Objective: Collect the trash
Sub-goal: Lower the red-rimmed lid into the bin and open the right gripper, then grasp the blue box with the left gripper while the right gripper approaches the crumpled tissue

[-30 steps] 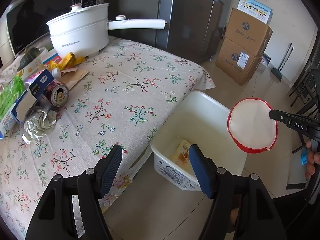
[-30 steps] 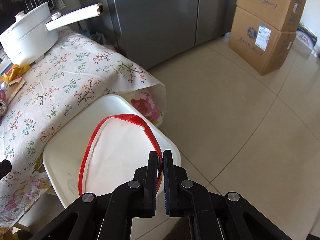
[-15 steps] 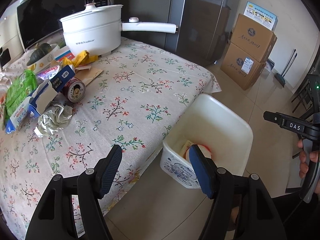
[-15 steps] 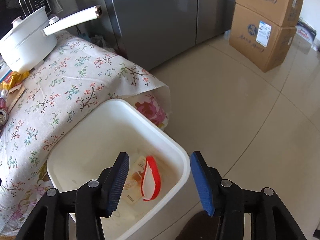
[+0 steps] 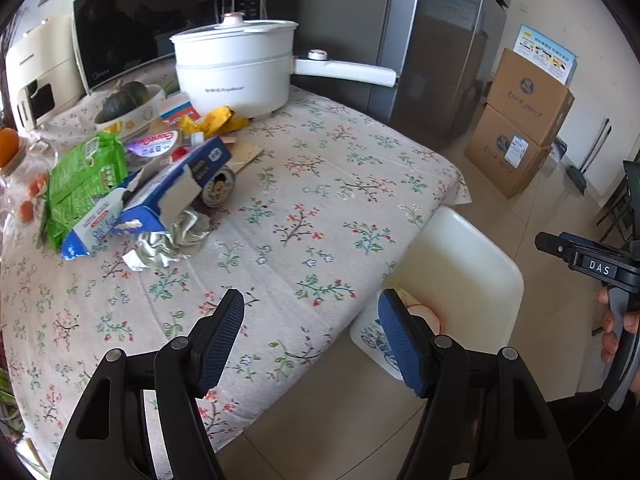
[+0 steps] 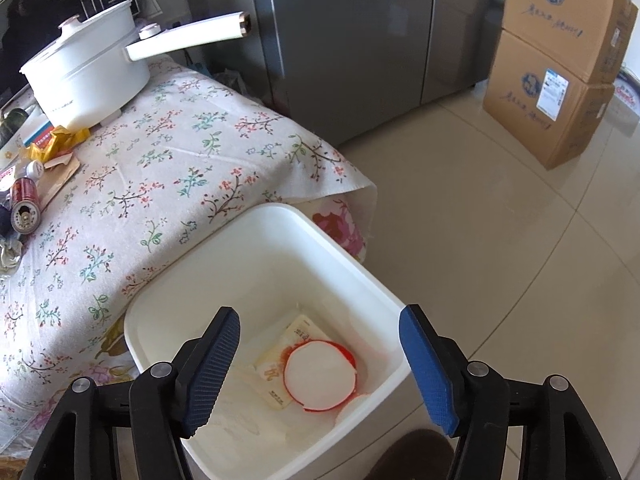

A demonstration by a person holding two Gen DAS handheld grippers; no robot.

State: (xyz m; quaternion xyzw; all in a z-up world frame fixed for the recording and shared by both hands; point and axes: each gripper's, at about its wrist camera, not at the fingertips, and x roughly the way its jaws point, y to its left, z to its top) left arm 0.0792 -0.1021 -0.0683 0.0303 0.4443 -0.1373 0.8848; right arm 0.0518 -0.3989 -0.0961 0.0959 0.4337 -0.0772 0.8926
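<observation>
**Red-rimmed lid dropped into the bin; table litter still waiting**

Left wrist view: the left gripper is released and empty, its blue pads wide apart above the near edge of the flowered tablecloth. A second ago it looked down past the table edge at the bin; now more of the table lies ahead of it. Up and to the left of its fingers lies the remaining litter: a crumpled wrapper, a torn blue carton, a tipped can and a green packet. Just behind its right finger is the white bin, with only a sliver of the lid showing. At far right a hand holds the other tool.

Right wrist view: the right gripper is opening, with nothing between its pads. A second ago it was clenched on the rim of the red-rimmed lid; that lid now lies flat in the bottom of the bin, directly below the claw, partly covering a pale packet.

So one piece is collected, and my reading is that the next pick comes from the pile on the table.

Only the right view shows the bin's contents; only the left shows the full pile, of which the right catches just the can at its edge.
</observation>
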